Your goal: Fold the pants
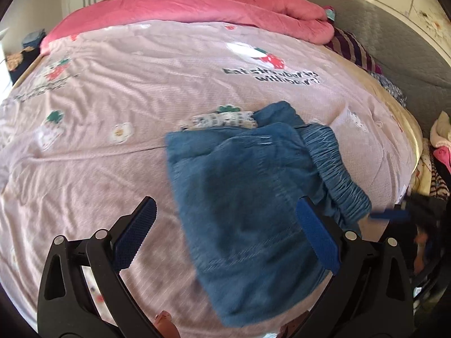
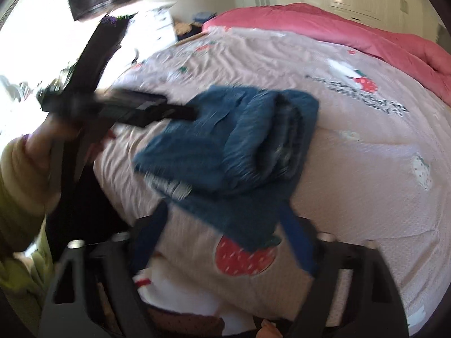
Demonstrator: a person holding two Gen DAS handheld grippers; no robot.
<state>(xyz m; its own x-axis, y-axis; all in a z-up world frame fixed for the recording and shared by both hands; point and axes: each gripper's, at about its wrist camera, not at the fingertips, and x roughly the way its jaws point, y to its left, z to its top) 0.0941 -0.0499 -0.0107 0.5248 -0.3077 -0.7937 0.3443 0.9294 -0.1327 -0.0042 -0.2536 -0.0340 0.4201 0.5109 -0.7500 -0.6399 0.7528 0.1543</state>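
Note:
Blue pants [image 1: 248, 197] lie folded into a compact bundle on the pink bedsheet [image 1: 112, 98], elastic waistband [image 1: 335, 169] on the right. My left gripper [image 1: 225, 211] is open and empty, hovering just above the bundle's near edge. In the right wrist view the pants [image 2: 225, 146] lie in the middle, waistband facing the camera. My right gripper [image 2: 225, 214] is open and empty, blurred, just before the pants' near edge. The left gripper [image 2: 126, 109] shows there as a dark blurred shape at the pants' left side.
A pink quilt [image 1: 211, 8] is bunched at the far side of the bed. A grey headboard [image 1: 380, 33] and striped pillows [image 1: 355, 50] are on the right. Piled clothes [image 1: 439, 152] sit off the bed's right edge. A white dresser [image 2: 160, 19] stands beyond the bed.

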